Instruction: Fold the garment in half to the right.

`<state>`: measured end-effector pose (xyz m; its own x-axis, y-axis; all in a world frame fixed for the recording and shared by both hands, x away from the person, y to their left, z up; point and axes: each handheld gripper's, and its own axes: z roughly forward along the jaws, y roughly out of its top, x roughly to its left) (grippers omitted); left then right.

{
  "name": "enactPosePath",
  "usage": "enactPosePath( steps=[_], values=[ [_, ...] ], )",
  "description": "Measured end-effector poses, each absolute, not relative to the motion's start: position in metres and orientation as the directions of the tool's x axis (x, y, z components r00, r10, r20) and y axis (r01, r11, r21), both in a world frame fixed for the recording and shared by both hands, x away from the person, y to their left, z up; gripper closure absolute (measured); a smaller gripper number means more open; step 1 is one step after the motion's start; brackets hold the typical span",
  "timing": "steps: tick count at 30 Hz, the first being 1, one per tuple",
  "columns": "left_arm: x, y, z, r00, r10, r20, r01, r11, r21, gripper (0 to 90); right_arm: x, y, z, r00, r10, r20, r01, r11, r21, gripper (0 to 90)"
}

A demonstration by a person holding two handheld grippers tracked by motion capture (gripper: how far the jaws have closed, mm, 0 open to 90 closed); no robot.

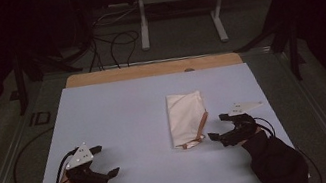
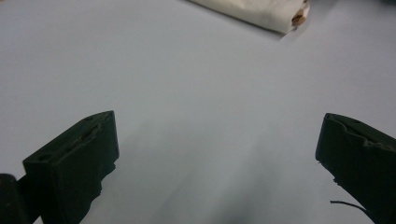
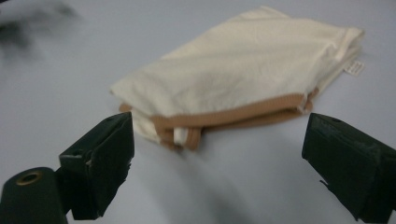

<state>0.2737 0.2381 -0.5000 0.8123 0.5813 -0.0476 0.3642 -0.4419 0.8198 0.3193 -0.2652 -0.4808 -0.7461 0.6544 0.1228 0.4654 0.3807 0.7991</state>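
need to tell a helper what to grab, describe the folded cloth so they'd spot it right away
On the pale blue table top, look right of centre, just ahead of the right hand-held gripper, whose jaws stand open. There lies the folded cloth, cream with a tan-brown band along its near edge; it is the one soft, light item on the table.

Folded cloth (image 2: 254, 11) cut off by the left gripper view's top edge, small tag (image 3: 355, 67) unreadable
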Motion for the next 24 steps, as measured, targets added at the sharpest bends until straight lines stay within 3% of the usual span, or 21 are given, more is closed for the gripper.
enactPosePath(
  steps=[16,24],
  values=[
    [0.275,0.248,-0.509,0.768,0.639,-0.038,0.399,-0.431,0.809,0.0,0.281,-0.288,-0.511,-0.676,0.730,0.095,0.513,0.374,0.773,8.9],
    [0.273,0.245,-0.511,0.758,0.652,-0.012,0.387,-0.435,0.813,0.0,0.288,-0.292,-0.515,-0.655,0.754,0.059,0.499,0.372,0.782,9.0]
  ],
)
